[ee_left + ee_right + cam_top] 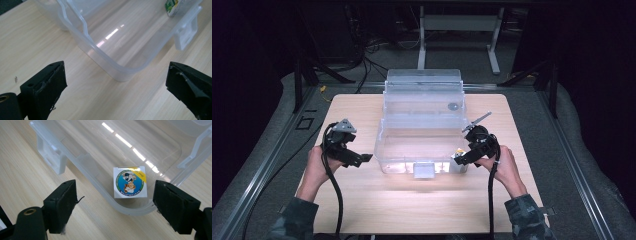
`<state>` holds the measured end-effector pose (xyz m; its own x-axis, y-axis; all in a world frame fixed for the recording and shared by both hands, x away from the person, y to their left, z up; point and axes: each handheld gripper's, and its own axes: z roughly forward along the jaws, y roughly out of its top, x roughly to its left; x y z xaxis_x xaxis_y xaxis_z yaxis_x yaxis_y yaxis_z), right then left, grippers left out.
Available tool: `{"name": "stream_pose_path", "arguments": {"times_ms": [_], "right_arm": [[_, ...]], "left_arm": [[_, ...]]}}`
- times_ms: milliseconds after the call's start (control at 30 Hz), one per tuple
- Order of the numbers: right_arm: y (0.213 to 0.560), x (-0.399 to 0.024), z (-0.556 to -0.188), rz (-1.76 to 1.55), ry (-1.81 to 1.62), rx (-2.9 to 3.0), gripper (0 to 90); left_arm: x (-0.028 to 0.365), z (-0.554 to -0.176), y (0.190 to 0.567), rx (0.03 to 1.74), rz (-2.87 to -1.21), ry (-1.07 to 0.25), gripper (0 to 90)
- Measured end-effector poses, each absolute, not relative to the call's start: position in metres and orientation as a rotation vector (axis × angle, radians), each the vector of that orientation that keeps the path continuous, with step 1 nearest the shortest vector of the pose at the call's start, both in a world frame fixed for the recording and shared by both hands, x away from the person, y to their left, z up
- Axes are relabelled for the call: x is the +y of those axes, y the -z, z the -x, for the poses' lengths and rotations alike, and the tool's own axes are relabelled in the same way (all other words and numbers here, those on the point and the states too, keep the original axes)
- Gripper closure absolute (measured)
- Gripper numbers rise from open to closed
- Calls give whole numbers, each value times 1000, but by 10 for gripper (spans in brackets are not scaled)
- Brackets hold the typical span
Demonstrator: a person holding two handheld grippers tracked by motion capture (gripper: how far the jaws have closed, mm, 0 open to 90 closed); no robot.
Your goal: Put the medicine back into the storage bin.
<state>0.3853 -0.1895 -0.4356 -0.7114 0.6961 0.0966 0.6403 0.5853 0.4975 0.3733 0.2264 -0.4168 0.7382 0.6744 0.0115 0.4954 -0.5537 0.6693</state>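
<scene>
Hovering wide open and empty left of the clear bin (422, 131), the left gripper (360, 159) risks little; the right gripper (458, 158), open and empty over the small box (130, 182) in the bin's near-right corner, could catch the rim.

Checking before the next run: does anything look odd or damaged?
Nothing spilled or askew. The small box lies flat in the bin's near right corner. Only oddity: the left tool's pads look scuffed and frayed.
</scene>
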Motion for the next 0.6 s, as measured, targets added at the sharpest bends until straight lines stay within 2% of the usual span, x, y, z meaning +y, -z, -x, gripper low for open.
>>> {"name": "stream_pose_path", "arguments": {"times_ms": [600], "right_arm": [[436, -183, -382, -1131, -829, 2689, 204]], "left_arm": [[192, -453, 381, 806, -2270, -283, 24]]}}
